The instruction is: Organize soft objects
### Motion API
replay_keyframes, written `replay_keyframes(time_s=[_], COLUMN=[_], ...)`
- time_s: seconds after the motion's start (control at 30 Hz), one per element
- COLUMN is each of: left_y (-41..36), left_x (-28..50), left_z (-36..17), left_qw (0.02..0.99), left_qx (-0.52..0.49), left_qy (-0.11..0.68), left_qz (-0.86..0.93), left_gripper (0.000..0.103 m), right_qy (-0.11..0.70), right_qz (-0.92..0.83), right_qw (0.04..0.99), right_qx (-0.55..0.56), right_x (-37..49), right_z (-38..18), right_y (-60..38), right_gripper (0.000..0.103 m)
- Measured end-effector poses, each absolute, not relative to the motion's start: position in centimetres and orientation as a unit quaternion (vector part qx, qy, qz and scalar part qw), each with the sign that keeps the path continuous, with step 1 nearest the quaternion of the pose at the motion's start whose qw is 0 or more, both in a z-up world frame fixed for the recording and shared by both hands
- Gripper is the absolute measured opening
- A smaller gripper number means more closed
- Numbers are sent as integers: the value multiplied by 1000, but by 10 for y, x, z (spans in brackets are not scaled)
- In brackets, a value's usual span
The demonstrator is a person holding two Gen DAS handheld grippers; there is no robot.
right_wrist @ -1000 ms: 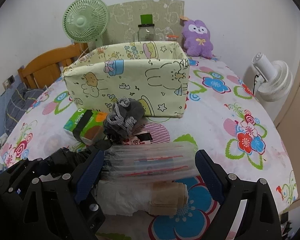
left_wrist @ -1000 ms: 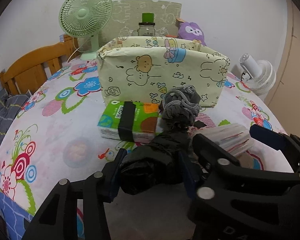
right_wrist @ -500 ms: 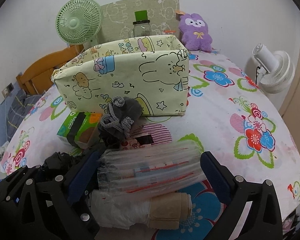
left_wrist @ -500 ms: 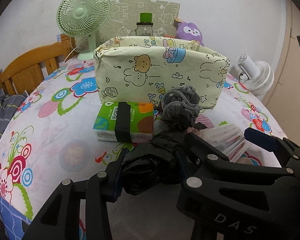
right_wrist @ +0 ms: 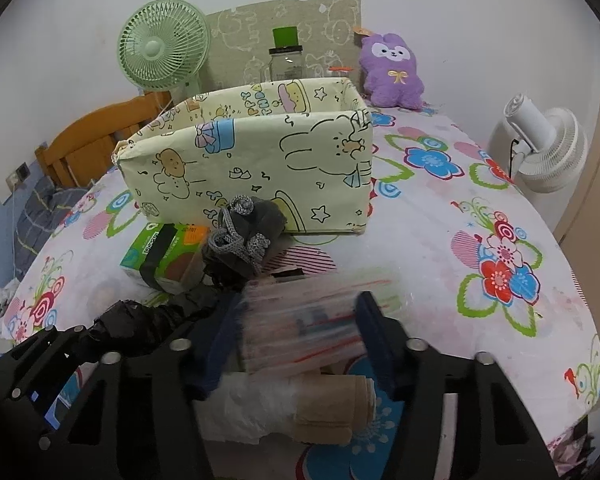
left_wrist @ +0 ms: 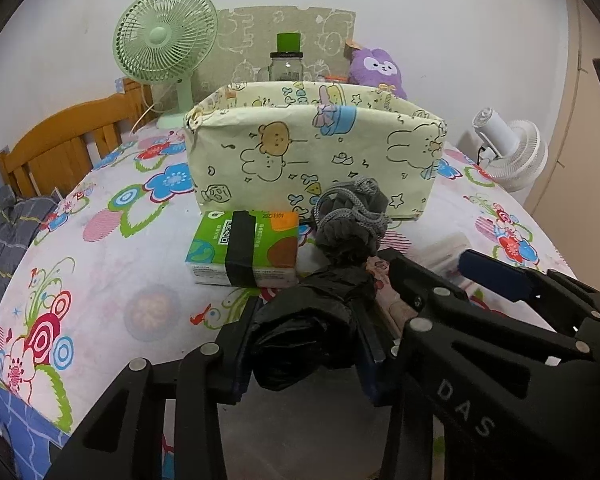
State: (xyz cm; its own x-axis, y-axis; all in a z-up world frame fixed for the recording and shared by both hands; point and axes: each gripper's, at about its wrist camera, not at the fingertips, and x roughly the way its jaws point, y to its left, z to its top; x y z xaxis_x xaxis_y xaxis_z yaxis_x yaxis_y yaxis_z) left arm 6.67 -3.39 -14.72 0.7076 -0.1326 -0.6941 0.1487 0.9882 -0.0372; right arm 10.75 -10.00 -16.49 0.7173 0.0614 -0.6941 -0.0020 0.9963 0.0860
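Both claws are closing, left claw [left_wrist: 304, 340] clenching a black bag [left_wrist: 300, 332], right claw [right_wrist: 296, 336] a clear packet [right_wrist: 300, 320]; nothing visibly sits in the fabric box [right_wrist: 244, 168], tissue pack [left_wrist: 244, 248] and grey pouch [left_wrist: 352, 220] waiting before it.

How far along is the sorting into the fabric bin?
Nothing visibly sits in the fabric bin yet. The left hand-held gripper is closing around a black bundle; the right hand-held gripper is closing around a clear plastic pack. The tissue pack, grey knit item and beige roll remain outside.
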Motion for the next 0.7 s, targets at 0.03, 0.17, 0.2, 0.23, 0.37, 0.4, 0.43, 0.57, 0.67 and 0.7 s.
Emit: replay_keyframes(time_s=[0.03, 0.17, 0.2, 0.23, 0.37, 0.4, 0.43, 0.57, 0.67, 0.7], left_y=[-34, -37, -38, -39, -41, -42, -42, -44, -45, -45], left_x=[66, 63, 63, 63, 61, 61, 60, 58, 57, 57], left_z=[-146, -140, -138, -138, -131, -128, -125, -115, -107, -105], left_qw=[925, 927, 928, 928, 931, 931, 933, 937, 940, 940], left_qx=[11, 13, 13, 13, 13, 12, 12, 12, 13, 14], left_qy=[373, 367, 365, 365, 357, 355, 352, 341, 332, 330], left_qz=[-76, -76, -75, -76, -77, -78, -79, -80, -82, -82], left_gripper=[42, 42, 42, 42, 42, 42, 42, 42, 42, 41], right_qy=[374, 367, 366, 365, 357, 355, 352, 340, 331, 328], right_qz=[18, 23, 23, 24, 22, 22, 22, 19, 17, 16], right_qw=[926, 929, 929, 930, 932, 933, 934, 939, 942, 943], right_qx=[39, 44, 44, 45, 49, 50, 51, 51, 52, 52], right_x=[107, 105, 105, 105, 103, 102, 102, 99, 97, 96], right_z=[-164, -159, -158, -157, -151, -149, -146, -135, -127, -123], right_y=[-100, -102, -103, -104, -107, -107, -108, -110, -112, -112], right_gripper=[50, 27, 22, 21, 17, 16, 16, 15, 15, 15])
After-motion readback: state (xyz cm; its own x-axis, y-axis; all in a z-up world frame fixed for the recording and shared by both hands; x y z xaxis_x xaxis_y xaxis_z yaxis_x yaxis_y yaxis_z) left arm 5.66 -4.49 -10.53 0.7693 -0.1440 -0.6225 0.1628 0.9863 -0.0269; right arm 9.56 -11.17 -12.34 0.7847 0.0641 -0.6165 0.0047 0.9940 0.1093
